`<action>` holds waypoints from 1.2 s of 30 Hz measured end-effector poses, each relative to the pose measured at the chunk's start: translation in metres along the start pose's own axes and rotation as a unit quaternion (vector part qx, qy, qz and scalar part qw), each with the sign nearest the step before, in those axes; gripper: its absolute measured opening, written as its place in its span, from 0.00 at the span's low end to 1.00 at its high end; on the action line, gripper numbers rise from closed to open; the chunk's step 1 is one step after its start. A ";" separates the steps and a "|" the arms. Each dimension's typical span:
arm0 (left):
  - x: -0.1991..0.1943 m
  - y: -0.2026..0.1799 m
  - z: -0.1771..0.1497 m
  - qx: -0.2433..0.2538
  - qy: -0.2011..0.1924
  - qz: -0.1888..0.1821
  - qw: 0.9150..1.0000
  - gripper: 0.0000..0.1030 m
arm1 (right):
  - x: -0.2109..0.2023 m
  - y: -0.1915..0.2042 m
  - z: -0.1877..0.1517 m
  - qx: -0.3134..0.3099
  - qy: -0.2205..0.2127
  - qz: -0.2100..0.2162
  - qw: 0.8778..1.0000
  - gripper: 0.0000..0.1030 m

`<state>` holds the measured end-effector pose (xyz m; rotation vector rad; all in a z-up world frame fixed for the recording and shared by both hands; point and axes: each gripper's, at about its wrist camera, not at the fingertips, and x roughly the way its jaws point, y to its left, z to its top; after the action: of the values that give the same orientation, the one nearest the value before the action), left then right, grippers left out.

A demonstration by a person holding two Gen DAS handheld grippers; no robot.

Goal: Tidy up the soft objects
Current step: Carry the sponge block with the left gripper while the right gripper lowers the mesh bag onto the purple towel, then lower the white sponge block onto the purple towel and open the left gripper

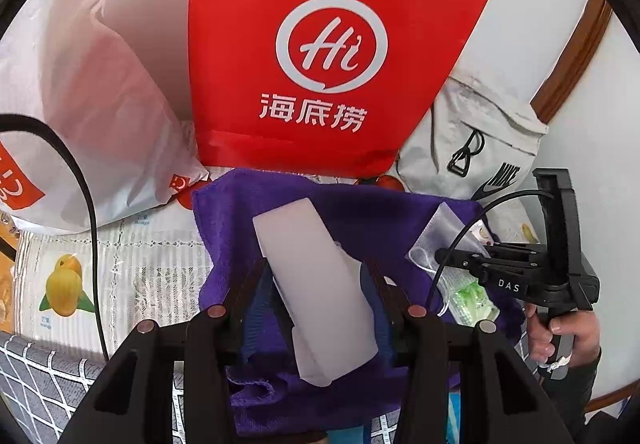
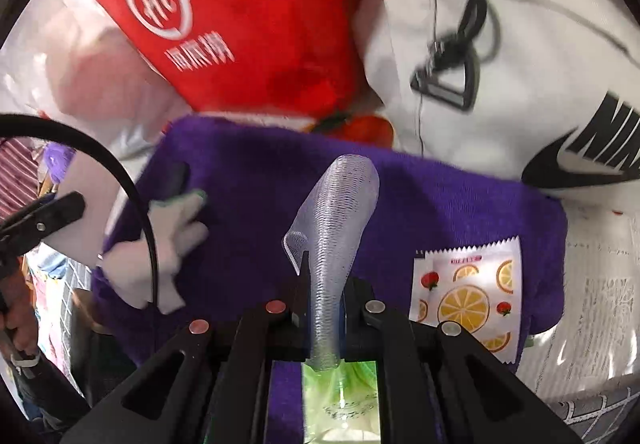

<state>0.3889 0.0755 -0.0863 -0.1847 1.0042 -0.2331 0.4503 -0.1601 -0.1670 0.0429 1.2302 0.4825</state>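
The left gripper (image 1: 320, 298) is clamped on a pale white foam block (image 1: 310, 284), its 2 fingers pressing the block's sides; the block tilts up and away over a purple towel (image 1: 348, 212) spread on the tabletop (image 1: 132, 244), which wears a fruit-printed lace cover. The right gripper (image 2: 324, 304) is closed on a translucent mesh sleeve (image 2: 340, 212); the sleeve rises between its fingers and curls over at the top, while its lower end runs down over a green-tinted packet (image 2: 340, 400) below the fingers. In the right wrist view a wet-wipe sachet printed with orange slices and strawberries (image 2: 468, 284) lies flat on the towel's right part, just beside the right gripper; the foam block shows at the left of that view, held over the towel's left edge. Behind the towel a red paper bag with a white "Hi" logo (image 1: 332, 44) stands upright; a white plastic bag (image 1: 88, 92) sits touching its left side, and a grey Nike bag (image 1: 472, 148) leans at its right, its lower edge meeting the towel's far right corner. In the left wrist view the person's right hand (image 1: 560, 332) grips the handle of the right gripper at the right edge.
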 end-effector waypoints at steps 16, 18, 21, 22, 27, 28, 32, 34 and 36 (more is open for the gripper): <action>0.031 0.003 0.001 -0.009 0.022 0.004 1.000 0.43 | -0.026 0.007 -0.002 -0.036 -0.014 -0.042 0.998 0.62; 0.040 -0.001 -0.002 -0.004 0.034 0.008 0.999 0.44 | -0.037 0.007 -0.004 -0.036 -0.023 -0.039 0.998 0.63; 0.046 -0.007 -0.005 0.007 0.045 0.021 0.999 0.45 | -0.051 0.005 -0.004 -0.030 -0.038 -0.036 0.998 0.64; 0.048 -0.008 -0.006 0.010 0.046 0.024 0.999 0.45 | -0.056 0.004 -0.004 -0.028 -0.044 -0.034 0.998 0.64; 0.052 -0.010 -0.009 0.012 0.050 0.023 0.998 0.49 | -0.069 0.004 -0.003 -0.021 -0.060 -0.022 0.998 0.65; 0.052 -0.010 -0.009 0.012 0.051 0.023 0.998 0.51 | -0.070 0.004 -0.003 -0.020 -0.063 -0.021 0.998 0.65; 0.050 -0.011 -0.007 0.016 0.048 0.022 0.998 0.66 | -0.080 0.007 -0.004 -0.020 -0.065 -0.022 0.997 0.65; 0.048 -0.011 -0.007 0.015 0.050 0.030 0.998 0.67 | -0.085 0.009 -0.005 -0.021 -0.070 -0.024 0.997 0.65; 0.044 -0.009 -0.006 0.014 0.052 0.032 0.998 0.67 | -0.090 0.014 -0.006 -0.026 -0.078 -0.026 0.996 0.65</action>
<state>0.4053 0.0541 -0.1232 -0.1150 1.1080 -0.2007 0.4177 -0.1826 -0.0851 0.0045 1.0629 0.4565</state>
